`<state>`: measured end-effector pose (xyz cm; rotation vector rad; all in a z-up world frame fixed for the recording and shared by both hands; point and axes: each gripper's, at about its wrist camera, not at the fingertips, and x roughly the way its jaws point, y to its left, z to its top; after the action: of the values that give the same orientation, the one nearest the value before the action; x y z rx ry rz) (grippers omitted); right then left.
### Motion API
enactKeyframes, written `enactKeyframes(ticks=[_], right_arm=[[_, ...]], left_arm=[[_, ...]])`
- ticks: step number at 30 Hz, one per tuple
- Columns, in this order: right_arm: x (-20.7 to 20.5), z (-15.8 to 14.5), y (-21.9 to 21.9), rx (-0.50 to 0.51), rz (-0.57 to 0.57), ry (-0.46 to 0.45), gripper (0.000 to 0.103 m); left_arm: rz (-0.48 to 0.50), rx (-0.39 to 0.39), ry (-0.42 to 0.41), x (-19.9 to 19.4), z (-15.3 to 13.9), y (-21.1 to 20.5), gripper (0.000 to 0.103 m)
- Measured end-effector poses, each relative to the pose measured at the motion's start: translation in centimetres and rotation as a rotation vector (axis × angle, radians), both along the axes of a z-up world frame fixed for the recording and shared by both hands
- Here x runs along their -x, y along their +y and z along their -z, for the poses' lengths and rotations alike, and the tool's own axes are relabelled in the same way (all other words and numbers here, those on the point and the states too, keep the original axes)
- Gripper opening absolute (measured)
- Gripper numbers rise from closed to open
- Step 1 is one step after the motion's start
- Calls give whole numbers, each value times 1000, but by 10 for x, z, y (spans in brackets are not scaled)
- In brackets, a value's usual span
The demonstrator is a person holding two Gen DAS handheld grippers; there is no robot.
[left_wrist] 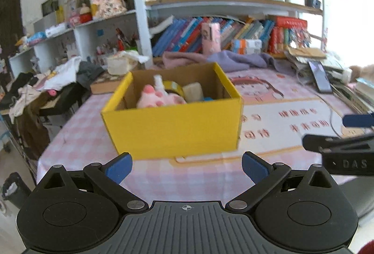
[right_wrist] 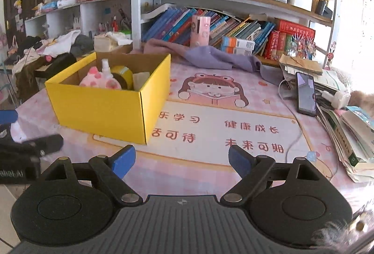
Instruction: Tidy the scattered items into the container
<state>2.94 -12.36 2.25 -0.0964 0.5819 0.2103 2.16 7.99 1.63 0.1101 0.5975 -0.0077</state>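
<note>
Both grippers — the left gripper (left_wrist: pixel 186 167) and the right gripper (right_wrist: pixel 181 160) — are hanging released and empty just short of the yellow box (right_wrist: pixel 102 111). Inside the box, a pink plush toy (right_wrist: pixel 99 81), spray bottle (right_wrist: pixel 106 69), tape roll (right_wrist: pixel 122 76) and pale block (right_wrist: pixel 141 80) are sitting — light things; the plush probably squashes, so pinching its middle looks safest.

Both claws look the same: left claw (left_wrist: pixel 185 166) and right claw (right_wrist: pixel 182 161) are chunky black plastic with blue fingertip pads (left_wrist: pixel 118 167), silver pivot screws and a ribbed base.
</note>
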Motion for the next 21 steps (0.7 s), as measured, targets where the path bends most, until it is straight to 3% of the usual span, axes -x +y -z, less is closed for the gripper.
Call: enactKeyframes(ticks=[21], right_arm=[[18,15,-22,5,34,91,99]], left_arm=[[30,17,117,2,16,-27,101]])
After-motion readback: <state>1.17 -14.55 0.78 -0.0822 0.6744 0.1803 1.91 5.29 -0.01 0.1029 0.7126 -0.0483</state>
